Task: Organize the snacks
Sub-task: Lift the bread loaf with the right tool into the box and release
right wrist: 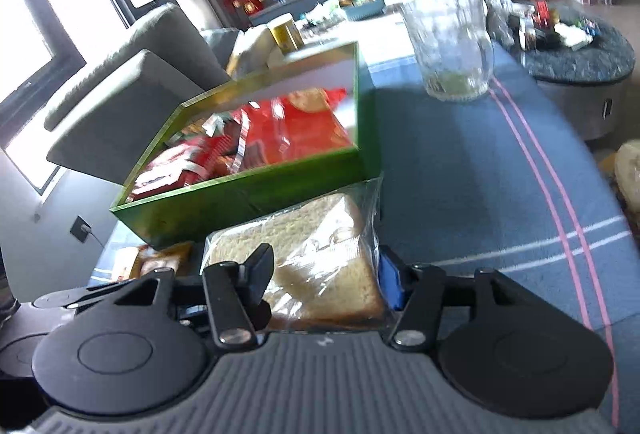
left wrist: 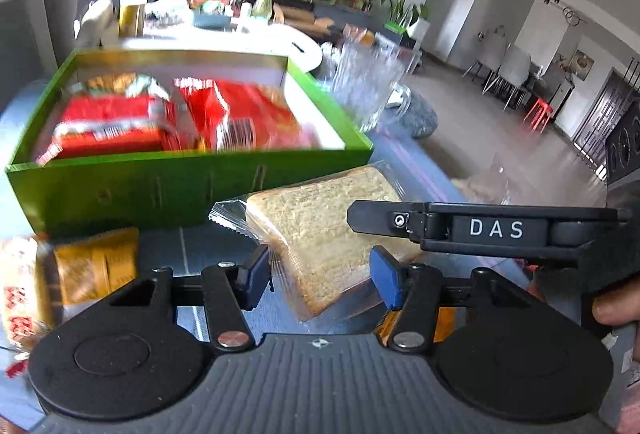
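Green box (left wrist: 176, 189), open and already holding red snack packets (left wrist: 240, 117), with a wrapped bread slice (left wrist: 320, 230) just in front of its near wall; the step in hand is judged to be carrying this slice in, which calls for a lift over the wall. The slice tilts, long axis toward the box; left gripper (left wrist: 320, 276) and right gripper (right wrist: 324, 274) are each clamped on it

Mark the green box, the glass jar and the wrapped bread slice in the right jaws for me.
green box (right wrist: 240, 199): right wrist view, near side wall.
glass jar (right wrist: 450, 45): right wrist view, middle of its clear wall.
wrapped bread slice (right wrist: 316, 258): right wrist view, flat face of the slice.
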{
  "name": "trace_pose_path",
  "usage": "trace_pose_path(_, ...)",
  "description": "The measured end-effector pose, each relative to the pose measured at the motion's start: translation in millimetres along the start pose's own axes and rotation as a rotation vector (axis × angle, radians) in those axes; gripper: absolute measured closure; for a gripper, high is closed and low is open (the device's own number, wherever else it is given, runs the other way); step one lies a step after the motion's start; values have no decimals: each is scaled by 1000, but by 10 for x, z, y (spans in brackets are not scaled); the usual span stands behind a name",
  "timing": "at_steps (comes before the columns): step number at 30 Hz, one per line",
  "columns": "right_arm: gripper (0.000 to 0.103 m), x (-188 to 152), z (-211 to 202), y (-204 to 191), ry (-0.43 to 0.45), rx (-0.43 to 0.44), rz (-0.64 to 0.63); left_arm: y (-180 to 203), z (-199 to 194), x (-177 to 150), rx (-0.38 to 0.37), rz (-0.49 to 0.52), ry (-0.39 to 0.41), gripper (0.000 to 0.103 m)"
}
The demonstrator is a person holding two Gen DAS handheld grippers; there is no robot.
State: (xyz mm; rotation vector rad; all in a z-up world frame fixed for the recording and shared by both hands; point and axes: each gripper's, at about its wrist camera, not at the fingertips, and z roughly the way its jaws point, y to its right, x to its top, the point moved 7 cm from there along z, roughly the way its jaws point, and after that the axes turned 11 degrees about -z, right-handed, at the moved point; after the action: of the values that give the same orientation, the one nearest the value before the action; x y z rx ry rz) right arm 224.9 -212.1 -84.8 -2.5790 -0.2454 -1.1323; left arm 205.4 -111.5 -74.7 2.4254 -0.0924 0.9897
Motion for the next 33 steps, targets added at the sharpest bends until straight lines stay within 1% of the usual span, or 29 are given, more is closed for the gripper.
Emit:
trace_pose_path(3, 68, 90, -135, -99, 44, 2, -19, 27, -180, 73, -8, 9, 44, 53)
trace_pose_path(7, 68, 210, -290, -210, 96, 27, -23, 41, -376, 186, -13, 16, 93, 53)
trace_pose_path(12, 68, 370, -351, -334, 137, 49, -32, 59, -531, 371, -6, 33, 141, 52)
trace_pose_path(16, 68, 522, -360, -399, 167, 52, -42, 21, -565, 517, 4, 35, 163, 52)
trace_pose_path(20, 68, 677, -322, -432, 185, 49, -44, -14, -524, 687, 9, 30, 173, 52)
trace_pose_path(25, 67, 859, -236, -378, 214, 49, -1, -31, -399, 915, 24, 47, 179, 52)
trace_pose_path(29, 67, 975, -122, -317, 218, 60, 33, -92, -293, 1080, 32, 45, 183, 52)
trace_pose_path(33, 67, 1041, -29, -289, 213, 77, 46, -145, -145, 1208, 40, 44, 169, 52)
